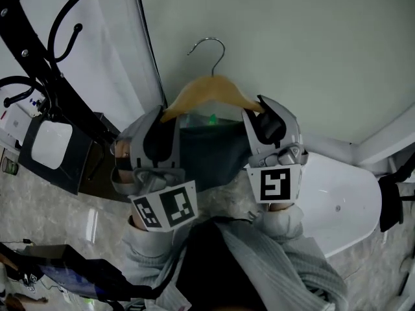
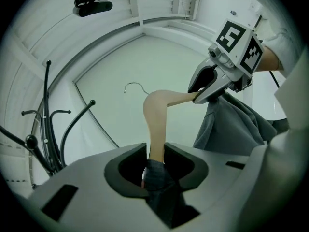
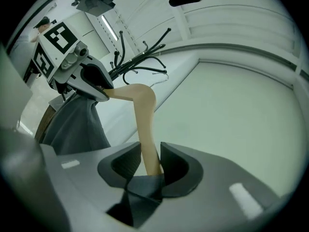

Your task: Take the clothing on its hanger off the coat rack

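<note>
A plain pale wall [image 1: 292, 50] fills most of the view ahead, with a white panel [image 1: 110, 50] standing to its left. Underfoot the floor [image 1: 58, 219] is grey and mottled, like stone. Low on the right sits a smooth white rounded fixture [image 1: 343, 206] — and overhead a long strip light [image 3: 107, 27] glows.

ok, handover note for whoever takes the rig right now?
Grip: left claw shut on one arm of the hanger, right claw shut on the other.
Things: clothing hangs from the hanger between the claws; rack stands off to the left.
Done: hook is free in the air, off the rack.
Left: probably just carry it clear and set it down; no drop spot shows.
</note>
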{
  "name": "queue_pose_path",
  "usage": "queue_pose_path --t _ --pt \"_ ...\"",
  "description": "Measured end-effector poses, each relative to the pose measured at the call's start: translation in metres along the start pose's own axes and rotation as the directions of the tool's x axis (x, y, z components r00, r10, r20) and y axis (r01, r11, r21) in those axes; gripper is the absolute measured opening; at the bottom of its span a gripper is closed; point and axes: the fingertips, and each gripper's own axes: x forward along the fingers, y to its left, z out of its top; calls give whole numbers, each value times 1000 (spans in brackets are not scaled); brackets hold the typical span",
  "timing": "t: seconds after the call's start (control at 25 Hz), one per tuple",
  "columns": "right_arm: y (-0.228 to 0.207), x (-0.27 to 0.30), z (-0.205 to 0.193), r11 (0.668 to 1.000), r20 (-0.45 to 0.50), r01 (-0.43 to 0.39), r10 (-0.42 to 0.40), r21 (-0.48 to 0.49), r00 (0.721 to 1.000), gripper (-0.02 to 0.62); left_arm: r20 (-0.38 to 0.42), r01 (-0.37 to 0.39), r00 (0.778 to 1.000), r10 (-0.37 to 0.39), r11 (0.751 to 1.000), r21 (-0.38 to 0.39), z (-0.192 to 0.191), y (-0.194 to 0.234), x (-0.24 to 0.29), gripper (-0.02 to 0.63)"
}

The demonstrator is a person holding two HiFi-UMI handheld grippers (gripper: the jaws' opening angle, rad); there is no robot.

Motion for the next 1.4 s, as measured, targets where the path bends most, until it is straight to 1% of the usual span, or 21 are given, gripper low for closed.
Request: queue_pose_path --t 0.2,0.4,0.52,0.68,0.92,1.2,1.4 --pt "-11 -7 -32 1000 -89 26 -27 -10 996 122 31 64 997 -64 998 -3 5 -29 24 114" --pt "-17 -4 -51 998 -135 56 -58 -15 989 121 45 91 995 -91 996 0 6 -43 42 114" --pt "-15 -1 -60 998 -158 61 -62 -12 985 121 47 107 993 -107 994 4 2 -49 49 114" --pt "-9 5 -68 998 -178 54 -55 -7 982 115 47 124 991 -124 992 5 -5 -53 57 114" --pt "-12 8 -74 998 -184 56 -55 3 981 110 49 132 990 -133 991 19 0 -54 64 114" --pt "-14 8 -79 999 -207 51 -53 -13 977 107 40 135 990 -136 991 23 0 -57 67 114" --pt "-16 9 -78 998 -194 54 -58 -29 979 107 43 136 990 -137 991 16 1 -57 69 114"
